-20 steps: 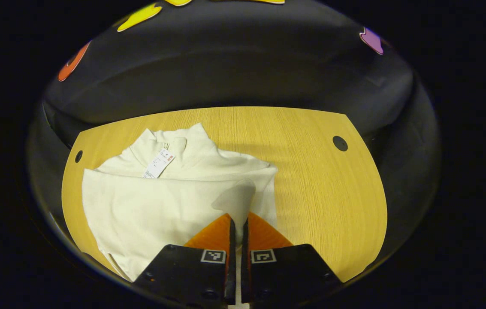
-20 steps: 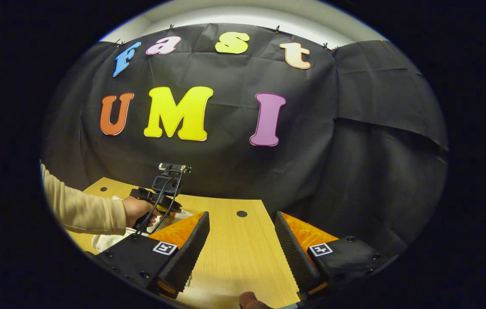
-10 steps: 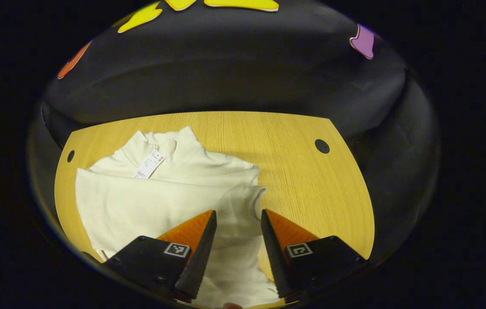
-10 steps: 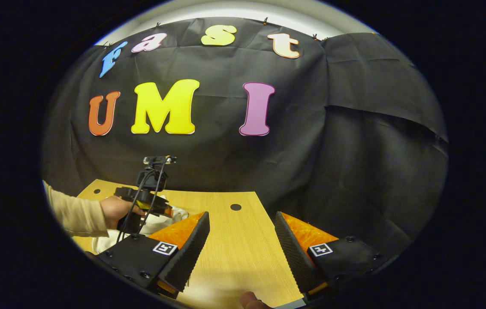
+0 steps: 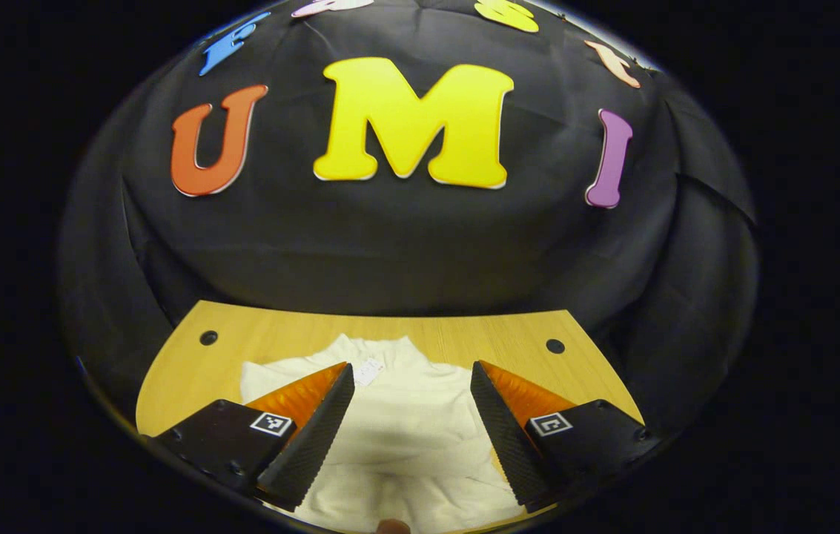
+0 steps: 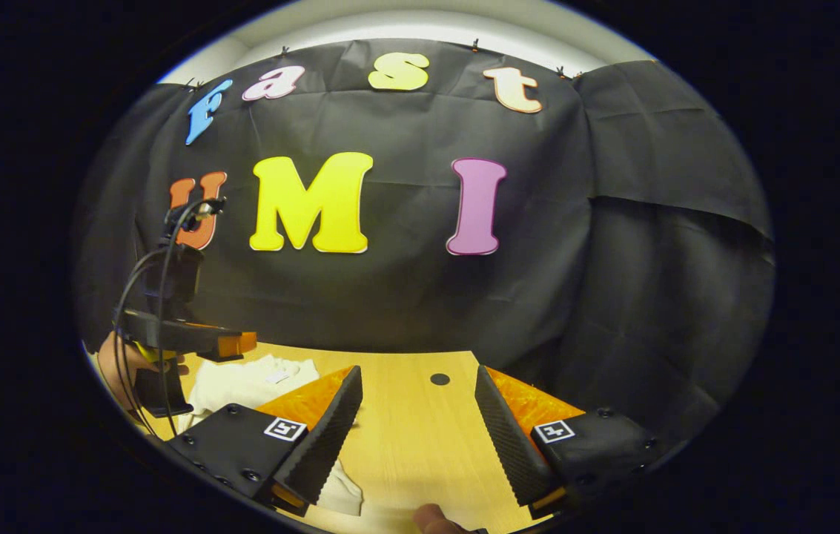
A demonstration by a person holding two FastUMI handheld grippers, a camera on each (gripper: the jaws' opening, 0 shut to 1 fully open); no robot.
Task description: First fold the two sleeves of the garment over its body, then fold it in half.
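- Left gripper was wide open w/ nothing in it. Its 2 fingers sat apart, up above the white top.
- White top lay flat on the wood table, on the table's left part in the left gripper view. Its collar end pointed to the back wall.
- Small paper tag lay on the top near the collar, just beside the tip of 1 finger in that view.
- Cloth looked folded in over the body, but I couldn't tell which flap was a sleeve.
- 2 small dark holes sat in the table's far corners, 1 left & 1 right.
- Right gripper was open too, holding nothing. Bare wood showed between its fingers.
- Right gripper view showed the top off to the left on the table, w/ a bit of white cloth by the left finger's base.
- Right gripper view also showed the left gripper far left, up over the top, w/ a hand on its grip & black wires looping up from it.
- Fingertip of the person peeked in at the bottom of the right gripper view.
- Black cloth wall stood behind the table.
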